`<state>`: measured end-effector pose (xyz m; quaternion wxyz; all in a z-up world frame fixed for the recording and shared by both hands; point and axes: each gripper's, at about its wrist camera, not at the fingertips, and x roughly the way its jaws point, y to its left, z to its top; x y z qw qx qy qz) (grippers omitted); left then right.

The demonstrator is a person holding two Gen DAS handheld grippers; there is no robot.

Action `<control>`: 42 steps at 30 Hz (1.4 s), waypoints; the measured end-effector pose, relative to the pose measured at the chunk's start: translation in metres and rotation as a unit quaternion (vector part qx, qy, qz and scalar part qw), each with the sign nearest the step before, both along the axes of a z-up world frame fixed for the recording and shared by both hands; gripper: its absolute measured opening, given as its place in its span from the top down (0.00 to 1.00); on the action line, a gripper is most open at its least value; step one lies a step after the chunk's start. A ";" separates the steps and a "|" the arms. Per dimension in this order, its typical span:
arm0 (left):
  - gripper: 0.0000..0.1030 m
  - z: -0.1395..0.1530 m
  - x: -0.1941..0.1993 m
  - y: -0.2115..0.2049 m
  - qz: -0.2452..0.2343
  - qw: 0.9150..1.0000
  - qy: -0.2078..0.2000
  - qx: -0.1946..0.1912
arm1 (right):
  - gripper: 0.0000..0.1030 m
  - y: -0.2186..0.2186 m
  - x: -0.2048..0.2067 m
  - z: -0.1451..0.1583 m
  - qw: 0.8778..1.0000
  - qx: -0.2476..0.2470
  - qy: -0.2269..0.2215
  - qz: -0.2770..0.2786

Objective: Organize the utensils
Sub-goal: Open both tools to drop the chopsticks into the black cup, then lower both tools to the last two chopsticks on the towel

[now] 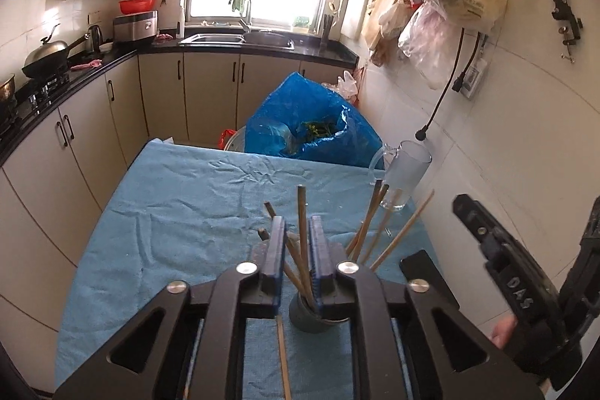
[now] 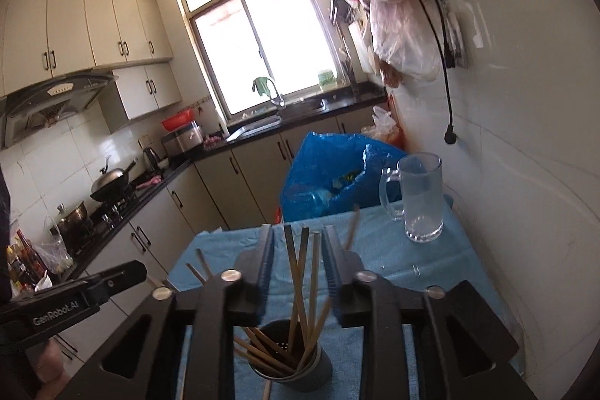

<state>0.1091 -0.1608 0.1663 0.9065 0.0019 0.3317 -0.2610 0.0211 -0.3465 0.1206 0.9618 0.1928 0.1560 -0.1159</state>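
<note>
A grey utensil cup (image 1: 313, 319) (image 2: 296, 370) stands on the blue cloth and holds several wooden chopsticks (image 1: 369, 225) (image 2: 300, 276). My left gripper (image 1: 298, 223) sits just above the cup, its jaws close on either side of one upright chopstick (image 1: 302, 212), nearly closed on it. My right gripper (image 2: 296, 235) is open above the cup, with several chopsticks standing between its fingers without touching them. One more chopstick (image 1: 283, 358) lies on the cloth in front of the cup.
The table under the blue cloth (image 1: 180, 212) stands against a white tiled wall on the right. A glass mug (image 1: 403, 175) (image 2: 420, 197) stands at the far right. A blue bag (image 1: 311, 122) sits behind the table. A dark flat object (image 1: 423, 272) lies right of the cup.
</note>
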 end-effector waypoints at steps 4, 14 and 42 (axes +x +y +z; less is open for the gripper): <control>0.73 0.007 -0.011 0.021 0.013 1.000 -0.019 -0.006 | 0.71 0.002 -0.021 0.010 1.000 0.005 -0.017 -0.008; 0.45 -0.036 -0.047 0.096 0.135 0.988 -0.059 0.049 | 0.63 0.029 -0.071 -0.028 0.999 0.024 0.005 0.024; 0.43 -0.131 -0.023 0.154 0.209 0.968 -0.001 0.138 | 0.63 0.095 0.001 -0.136 0.978 0.038 0.183 0.096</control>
